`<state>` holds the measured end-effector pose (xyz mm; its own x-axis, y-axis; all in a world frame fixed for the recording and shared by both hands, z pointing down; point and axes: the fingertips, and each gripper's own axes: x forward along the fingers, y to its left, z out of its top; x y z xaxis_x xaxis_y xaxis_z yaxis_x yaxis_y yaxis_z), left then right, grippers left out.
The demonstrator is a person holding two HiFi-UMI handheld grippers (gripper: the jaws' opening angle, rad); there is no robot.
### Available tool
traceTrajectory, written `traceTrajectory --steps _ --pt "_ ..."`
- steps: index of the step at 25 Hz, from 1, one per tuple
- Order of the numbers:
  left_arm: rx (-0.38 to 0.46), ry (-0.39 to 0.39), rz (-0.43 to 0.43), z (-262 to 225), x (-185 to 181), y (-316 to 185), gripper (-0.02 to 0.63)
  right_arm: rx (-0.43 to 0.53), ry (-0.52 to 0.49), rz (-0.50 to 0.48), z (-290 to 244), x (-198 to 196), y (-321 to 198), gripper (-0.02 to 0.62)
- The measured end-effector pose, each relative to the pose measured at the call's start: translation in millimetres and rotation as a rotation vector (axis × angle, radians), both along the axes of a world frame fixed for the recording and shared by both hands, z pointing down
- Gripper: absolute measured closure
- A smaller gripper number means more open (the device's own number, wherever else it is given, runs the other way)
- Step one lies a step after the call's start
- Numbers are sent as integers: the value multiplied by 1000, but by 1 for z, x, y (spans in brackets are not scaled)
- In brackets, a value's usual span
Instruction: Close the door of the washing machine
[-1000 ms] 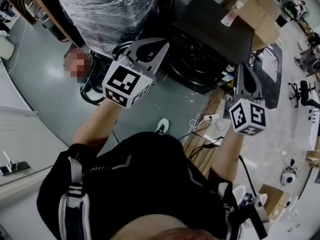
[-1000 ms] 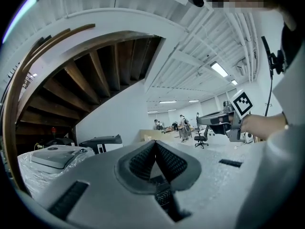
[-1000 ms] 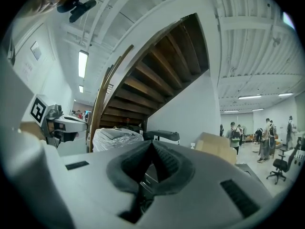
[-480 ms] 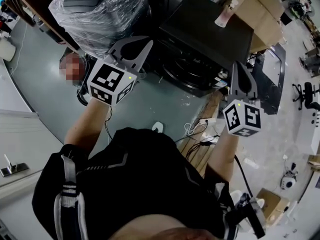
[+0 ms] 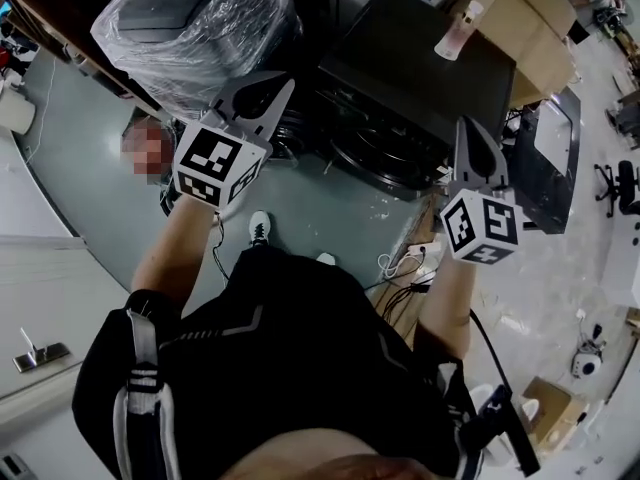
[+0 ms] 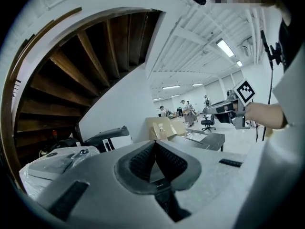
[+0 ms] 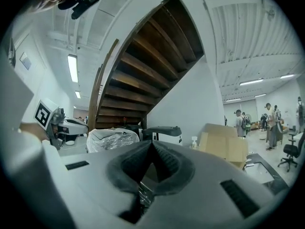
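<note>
A person is holding the left gripper [image 5: 278, 88] and right gripper [image 5: 467, 130] out ahead, both with jaws pressed together and carrying nothing. Beyond them, a black washing machine [image 5: 420, 68] is standing between a plastic-wrapped appliance [image 5: 190, 28] and a cardboard box [image 5: 520, 28], its round drum opening [image 5: 385, 158] facing the person. Its dark door [image 7: 162, 129] is sitting as a broad slab, running side to side above a white panel [image 7: 167, 139].

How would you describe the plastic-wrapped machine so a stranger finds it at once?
Find the black washing machine at the top middle of the head view. The wrapped machine stands just left of it. Only it is covered in shiny clear film; the cardboard box opposite is bare brown.
</note>
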<state>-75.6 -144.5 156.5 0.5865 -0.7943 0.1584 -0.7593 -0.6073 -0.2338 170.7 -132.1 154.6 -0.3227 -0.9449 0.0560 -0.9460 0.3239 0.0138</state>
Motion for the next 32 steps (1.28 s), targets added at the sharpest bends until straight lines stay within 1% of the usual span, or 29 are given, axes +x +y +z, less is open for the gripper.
traceTrajectory --steps 4,7,10,13,15,16,19,21,24,26,27,32 --pt "-16 43 22 9 -30 -29 603 -7 17 -7 5 -35 -20 591" --pt "-27 28 29 20 -59 -49 603 -21 40 -37 10 -72 -35 591" --pt "-36 12 40 27 -86 -72 603 -41 30 -54 15 -103 -54 591" --pt "-75 13 71 45 -113 -93 603 -69 24 -78 28 -136 -72 591" --pt "-125 6 96 64 -130 -107 603 -91 17 -91 37 -156 -83 591" --pt "-141 -9 100 75 -139 -112 603 -106 9 -97 42 -166 -87 591" --pt "-163 -81 108 111 -168 -125 601 -155 -2 -111 63 -196 -95 591" --pt "-193 -115 123 137 -185 -132 601 -185 -2 -114 77 -213 -100 591" --pt "-266 -119 145 178 -205 -139 601 -219 -11 -109 96 -233 -104 591" --pt "-329 -114 146 203 -219 -144 601 -240 -16 -110 110 -246 -106 591" --pt "-347 -120 147 213 -224 -145 601 -254 -16 -112 117 -252 -105 591" --pt "-381 -184 191 255 -241 -148 600 -339 -4 -120 158 -283 -104 591"
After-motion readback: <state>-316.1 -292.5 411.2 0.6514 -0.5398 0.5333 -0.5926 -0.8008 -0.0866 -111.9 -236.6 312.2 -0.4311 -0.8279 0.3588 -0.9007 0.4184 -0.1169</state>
